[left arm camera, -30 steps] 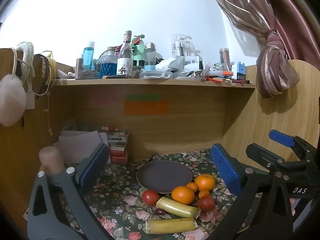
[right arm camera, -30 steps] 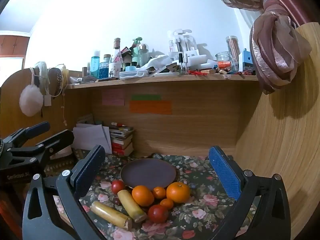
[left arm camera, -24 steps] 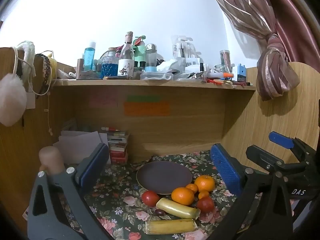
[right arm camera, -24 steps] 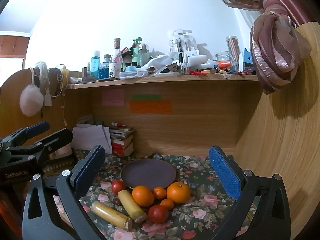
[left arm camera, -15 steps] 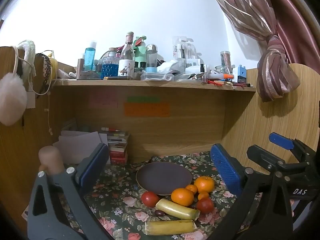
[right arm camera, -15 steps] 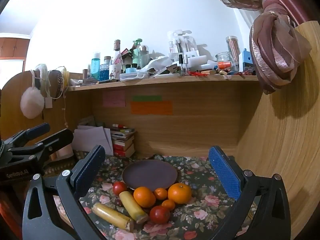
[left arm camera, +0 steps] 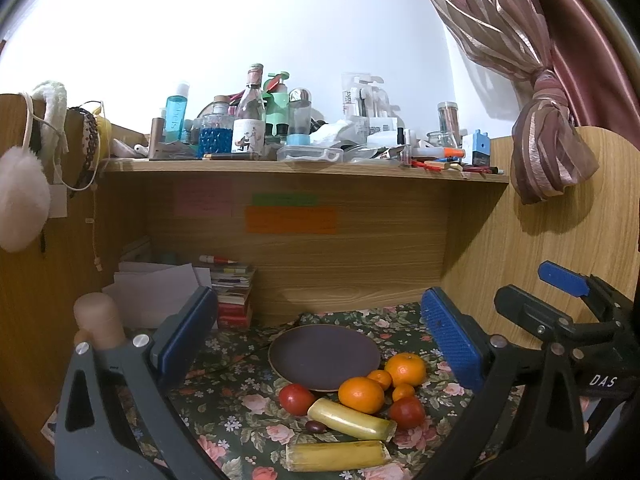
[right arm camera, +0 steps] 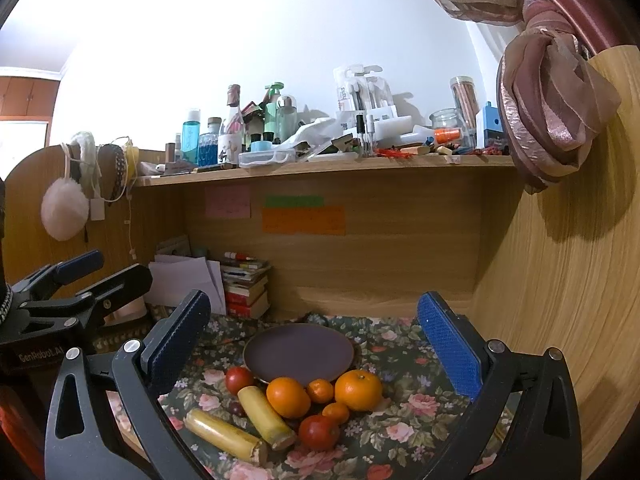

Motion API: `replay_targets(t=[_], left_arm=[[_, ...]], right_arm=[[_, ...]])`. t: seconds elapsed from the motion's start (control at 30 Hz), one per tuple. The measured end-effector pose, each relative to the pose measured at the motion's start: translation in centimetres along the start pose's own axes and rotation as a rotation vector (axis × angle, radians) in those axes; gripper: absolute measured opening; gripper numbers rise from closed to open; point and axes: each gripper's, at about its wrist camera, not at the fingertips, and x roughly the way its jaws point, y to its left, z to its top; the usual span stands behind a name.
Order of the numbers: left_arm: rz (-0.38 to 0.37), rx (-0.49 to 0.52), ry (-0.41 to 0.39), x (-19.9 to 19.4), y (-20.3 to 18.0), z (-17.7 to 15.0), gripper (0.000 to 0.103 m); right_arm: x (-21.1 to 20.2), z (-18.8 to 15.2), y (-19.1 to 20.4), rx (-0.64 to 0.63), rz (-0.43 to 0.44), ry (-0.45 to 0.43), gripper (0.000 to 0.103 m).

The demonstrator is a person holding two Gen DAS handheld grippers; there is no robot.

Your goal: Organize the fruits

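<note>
A dark round plate [left arm camera: 324, 356] [right arm camera: 299, 353] lies empty on the floral cloth [right arm camera: 404, 432]. In front of it lie two big oranges [right arm camera: 288, 397] [right arm camera: 358, 390], small tangerines [right arm camera: 320, 390], two red tomatoes [right arm camera: 239, 379] [right arm camera: 318, 432] and two yellow banana pieces [right arm camera: 265, 417] [right arm camera: 224, 435]. The same pile shows in the left wrist view, with an orange [left arm camera: 361, 395] and a banana piece [left arm camera: 338, 456]. My left gripper [left arm camera: 316, 340] and right gripper [right arm camera: 314, 340] are both open and empty, held back from the fruit.
The right gripper also shows in the left wrist view [left arm camera: 560, 312], and the left gripper in the right wrist view [right arm camera: 68, 280]. Stacked books [right arm camera: 244, 288] and papers [left arm camera: 156, 296] stand at the back left. A cluttered shelf [left arm camera: 304, 166] runs overhead. Wooden panels enclose both sides.
Both views have drifted very slightly; the fruit sits a touch lower-left in the left view. Nothing on the cloth has moved and both grippers stay open.
</note>
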Motion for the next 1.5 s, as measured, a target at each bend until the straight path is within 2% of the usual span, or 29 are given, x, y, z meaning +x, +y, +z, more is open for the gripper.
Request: replay_targets(t=[1.5], left_arm=[[-0.006,-0.017,-0.003,0.03,0.47,-0.33,0.103]], right_arm=[[-0.37,-0.12,0.61,0.008,0.016,-0.020,0.103]])
